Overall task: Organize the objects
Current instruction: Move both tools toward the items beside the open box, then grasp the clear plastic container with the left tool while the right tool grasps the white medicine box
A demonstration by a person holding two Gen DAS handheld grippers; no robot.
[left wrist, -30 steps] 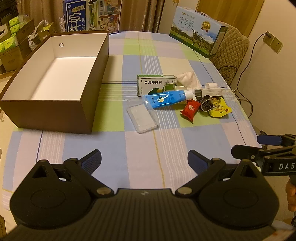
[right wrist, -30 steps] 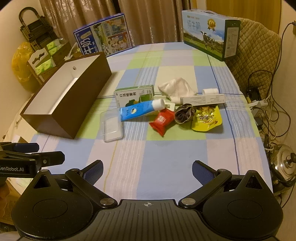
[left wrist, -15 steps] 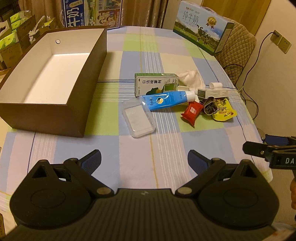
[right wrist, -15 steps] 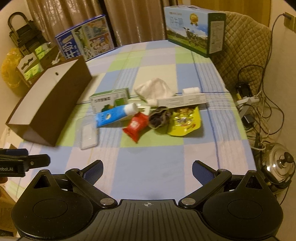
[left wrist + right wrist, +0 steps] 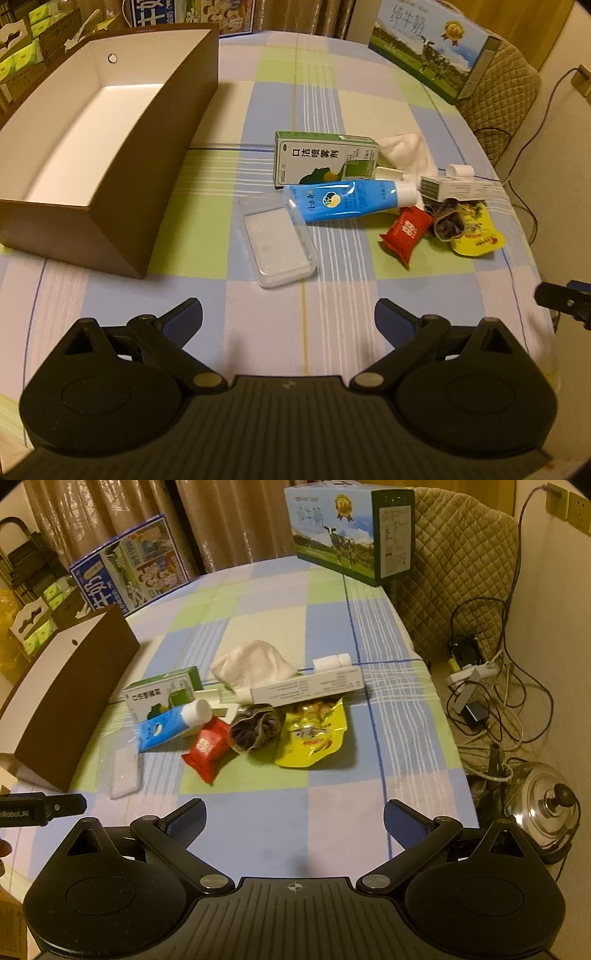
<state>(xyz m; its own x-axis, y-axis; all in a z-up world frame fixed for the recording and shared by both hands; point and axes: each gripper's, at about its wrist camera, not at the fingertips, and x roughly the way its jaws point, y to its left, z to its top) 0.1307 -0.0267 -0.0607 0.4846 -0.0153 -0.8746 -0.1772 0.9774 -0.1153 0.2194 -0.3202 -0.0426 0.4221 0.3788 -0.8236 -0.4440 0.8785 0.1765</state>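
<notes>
My left gripper [image 5: 288, 317] hangs with its fingers spread wide and nothing between them, over a bare stretch of checked worktop [image 5: 258, 332]. My right gripper [image 5: 293, 818] is likewise splayed and empty above the near edge.

From the left camera, the clear plastic tray [image 5: 277, 240] lies at 12 o'clock, closest, with the blue tube [image 5: 347, 201] touching its far corner. The red packet [image 5: 406, 232] sits at 1 o'clock, the yellow pouch [image 5: 476, 232] beyond it near the worktop's right edge. The green-and-white carton [image 5: 325, 158] lies behind the tube. Only this view looks into the brown box [image 5: 122, 206] at 10 o'clock: its white inside holds nothing.

The right camera alone shows the long white carton [image 5: 306, 690] in full, lying across the pouch's far end, the dark crumpled wrapper [image 5: 255, 729] between packet and pouch, and the white cloth [image 5: 255, 666] behind. At 3 o'clock, off the worktop's edge, cables [image 5: 495, 686] and a steel kettle [image 5: 539, 805] crowd the floor. Two milk cartons [image 5: 351, 528] stand along the far edge.
</notes>
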